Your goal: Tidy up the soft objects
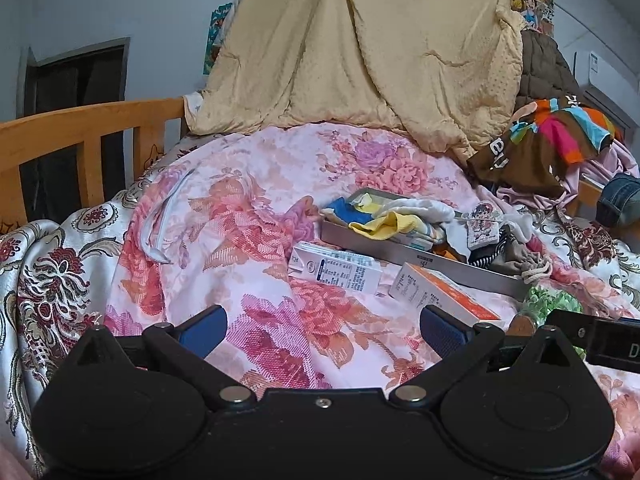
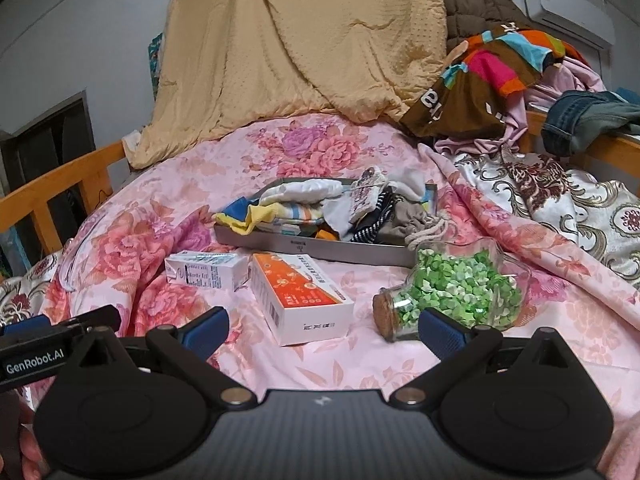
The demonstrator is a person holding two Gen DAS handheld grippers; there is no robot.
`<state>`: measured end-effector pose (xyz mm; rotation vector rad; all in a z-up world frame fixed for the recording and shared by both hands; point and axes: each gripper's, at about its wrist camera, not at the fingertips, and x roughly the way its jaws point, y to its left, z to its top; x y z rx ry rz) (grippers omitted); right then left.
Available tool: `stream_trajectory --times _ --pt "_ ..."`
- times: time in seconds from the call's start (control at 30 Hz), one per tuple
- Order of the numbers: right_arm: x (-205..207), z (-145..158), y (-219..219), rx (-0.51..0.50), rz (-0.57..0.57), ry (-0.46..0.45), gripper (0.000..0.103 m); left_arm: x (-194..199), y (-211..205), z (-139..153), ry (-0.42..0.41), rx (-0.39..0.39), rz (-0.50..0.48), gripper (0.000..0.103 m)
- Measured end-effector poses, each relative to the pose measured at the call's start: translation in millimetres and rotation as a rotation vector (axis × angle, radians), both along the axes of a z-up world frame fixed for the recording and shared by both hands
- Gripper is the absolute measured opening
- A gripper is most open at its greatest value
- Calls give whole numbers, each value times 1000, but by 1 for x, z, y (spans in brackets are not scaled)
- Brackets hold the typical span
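grey tray (image 2: 320, 249) of socks (image 2: 288, 204) sits mid-frame, long axis left-right, straight ahead of right gripper (image 2: 323, 330), nearer than left gripper (image 1: 323, 330); tray lies right of left's centre. both released, empty.

Left gripper (image 1: 323, 330) spread wide, empty, over pink floral quilt (image 1: 248, 216). Beyond it: tray (image 1: 400, 246) heaped with socks (image 1: 390, 220), two cartons (image 1: 340, 270) just before it.
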<state>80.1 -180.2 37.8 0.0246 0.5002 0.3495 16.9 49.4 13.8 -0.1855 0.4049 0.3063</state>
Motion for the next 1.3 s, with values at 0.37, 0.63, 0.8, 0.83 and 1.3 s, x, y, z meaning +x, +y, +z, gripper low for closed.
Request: stream_trajectory --times 0.37,0.63,0.8,0.83,1.3 --pt "3 -5 9 -30 4 -3 103 4 -3 -2 -14 31 12 102" --pt "5 -12 17 -87 -25 -26 103 5 -5 -2 -23 45 3 102" --pt "5 -11 14 -88 -52 -42 103 7 -2 -3 -11 41 19 102" --pt "6 -11 13 -89 -55 -43 103 7 -2 -3 -10 39 22 102" --pt "8 -12 11 -98 -74 -62 103 7 0 -4 -5 38 28 102"
